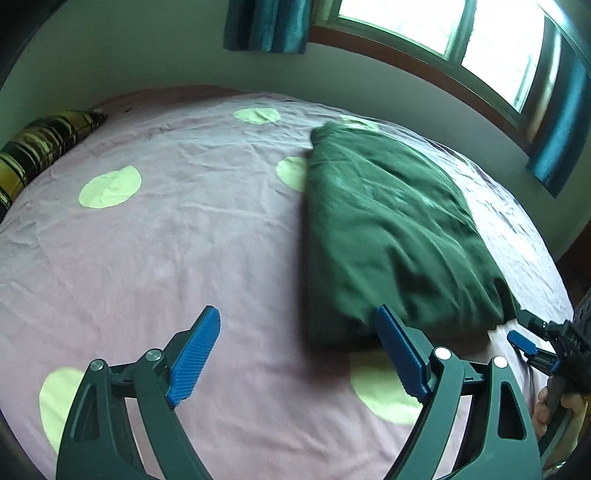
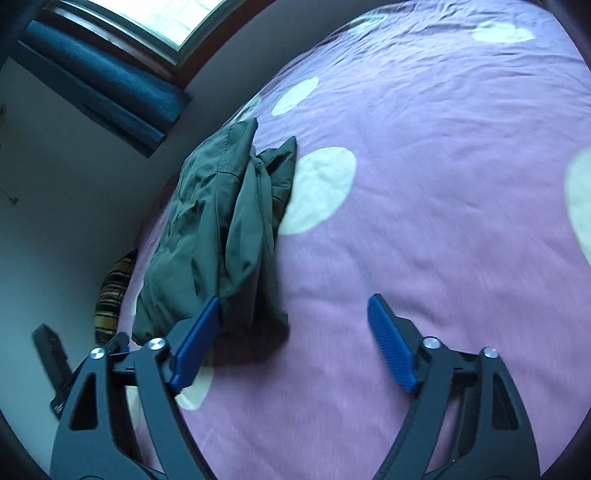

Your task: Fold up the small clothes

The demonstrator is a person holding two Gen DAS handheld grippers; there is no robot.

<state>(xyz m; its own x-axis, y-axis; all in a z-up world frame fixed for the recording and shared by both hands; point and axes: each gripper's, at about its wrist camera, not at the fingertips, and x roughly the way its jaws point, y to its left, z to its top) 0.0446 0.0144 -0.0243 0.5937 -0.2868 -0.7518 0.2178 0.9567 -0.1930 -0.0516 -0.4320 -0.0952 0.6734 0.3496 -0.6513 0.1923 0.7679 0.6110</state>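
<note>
A dark green garment point(image 1: 388, 229) lies folded lengthwise on the pink bedsheet point(image 1: 184, 240), right of centre in the left wrist view. My left gripper point(image 1: 295, 332) is open and empty, its right finger at the garment's near edge. In the right wrist view the garment point(image 2: 218, 221) lies bunched at the left, near the bed's edge. My right gripper point(image 2: 291, 317) is open and empty, its left finger beside the garment's near end. The right gripper also shows in the left wrist view point(image 1: 524, 332), at the garment's near right corner.
The pink sheet has pale green dots point(image 1: 110, 186). A striped yellow and black pillow point(image 1: 40, 147) lies at the far left. A wall with a window point(image 1: 461, 37) and teal curtains point(image 1: 266, 26) runs behind the bed. The bed's edge point(image 2: 147, 236) is close to the garment.
</note>
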